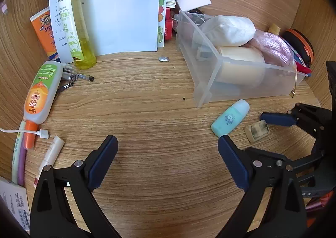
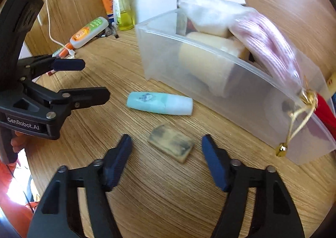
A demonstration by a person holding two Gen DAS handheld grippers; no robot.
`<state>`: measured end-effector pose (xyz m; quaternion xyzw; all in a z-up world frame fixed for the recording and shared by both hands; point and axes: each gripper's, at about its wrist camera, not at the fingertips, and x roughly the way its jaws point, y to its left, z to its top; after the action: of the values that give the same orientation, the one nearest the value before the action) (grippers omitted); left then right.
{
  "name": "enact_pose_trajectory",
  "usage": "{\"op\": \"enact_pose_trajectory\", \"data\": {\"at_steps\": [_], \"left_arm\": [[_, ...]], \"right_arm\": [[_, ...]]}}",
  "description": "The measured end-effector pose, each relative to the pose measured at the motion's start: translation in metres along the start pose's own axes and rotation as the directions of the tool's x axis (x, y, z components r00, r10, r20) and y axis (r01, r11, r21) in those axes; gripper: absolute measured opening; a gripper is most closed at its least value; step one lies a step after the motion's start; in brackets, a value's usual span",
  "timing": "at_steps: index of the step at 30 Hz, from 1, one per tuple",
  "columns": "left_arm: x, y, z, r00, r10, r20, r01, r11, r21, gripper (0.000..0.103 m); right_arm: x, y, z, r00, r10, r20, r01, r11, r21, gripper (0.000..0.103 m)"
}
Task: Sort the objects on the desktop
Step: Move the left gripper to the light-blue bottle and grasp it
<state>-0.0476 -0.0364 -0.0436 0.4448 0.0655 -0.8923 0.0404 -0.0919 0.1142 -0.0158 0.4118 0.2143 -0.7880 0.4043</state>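
R gripper [image 2: 167,159] over wood bench [image 2: 168,206], fingers about half open, nothing held; dirty eraser [image 2: 171,145] lies flat on bench between/just ahead of tips, no pad contact. Teal small bottle [image 2: 159,103] on its side just beyond eraser, near front wall of clear plastic bin [image 2: 252,99]. Bin holds tape roll [image 2: 201,65], white pouch, pink cord. L gripper [image 1: 168,147] wide open, empty, bare bench under it; teal bottle near its right fingertip [image 1: 225,143]. Far left: OFF repellent bottle [image 1: 42,93], yellow spray bottle [image 1: 73,23].
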Motion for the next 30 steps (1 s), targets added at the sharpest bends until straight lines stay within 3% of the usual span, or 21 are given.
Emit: {"op": "enact_pose_trajectory", "data": {"at_steps": [2,12,20,22,27,29,30], "left_arm": [[0.000,-0.003,0.001,1.000,-0.012,0.000,0.012,1.000,0.007,0.097],[0.016,-0.043,0.010,0.998,-0.057,-0.027,0.060,0.990,0.129,0.097],[0.027,-0.065,0.022,0.990,-0.134,-0.044,0.139,0.977,0.163,0.095],[0.031,-0.066,0.025,0.987,-0.153,-0.057,0.160,0.976,0.151,0.078],[0.034,-0.071,0.025,0.990,-0.130,-0.057,0.137,0.978,0.159,0.064],[0.034,-0.074,0.024,0.992,-0.116,-0.050,0.123,0.977,0.174,0.055],[0.033,-0.075,0.023,0.994,-0.103,-0.042,0.109,0.978,0.180,0.045]], "right_arm": [[-0.001,0.001,-0.001,1.000,0.005,0.004,-0.005,1.000,-0.003,0.042],[-0.019,-0.037,-0.018,1.000,0.002,0.020,-0.005,0.992,0.126,0.042],[-0.040,-0.072,-0.036,0.999,-0.022,0.049,0.011,0.975,0.223,0.042],[-0.042,-0.075,-0.036,0.998,-0.025,0.057,0.011,0.973,0.230,0.042],[-0.051,-0.079,-0.037,0.996,-0.012,0.087,-0.009,0.973,0.230,0.042],[-0.054,-0.080,-0.036,0.995,-0.008,0.097,-0.014,0.974,0.226,0.042],[-0.054,-0.080,-0.036,0.995,-0.003,0.100,-0.019,0.975,0.223,0.042]]}}
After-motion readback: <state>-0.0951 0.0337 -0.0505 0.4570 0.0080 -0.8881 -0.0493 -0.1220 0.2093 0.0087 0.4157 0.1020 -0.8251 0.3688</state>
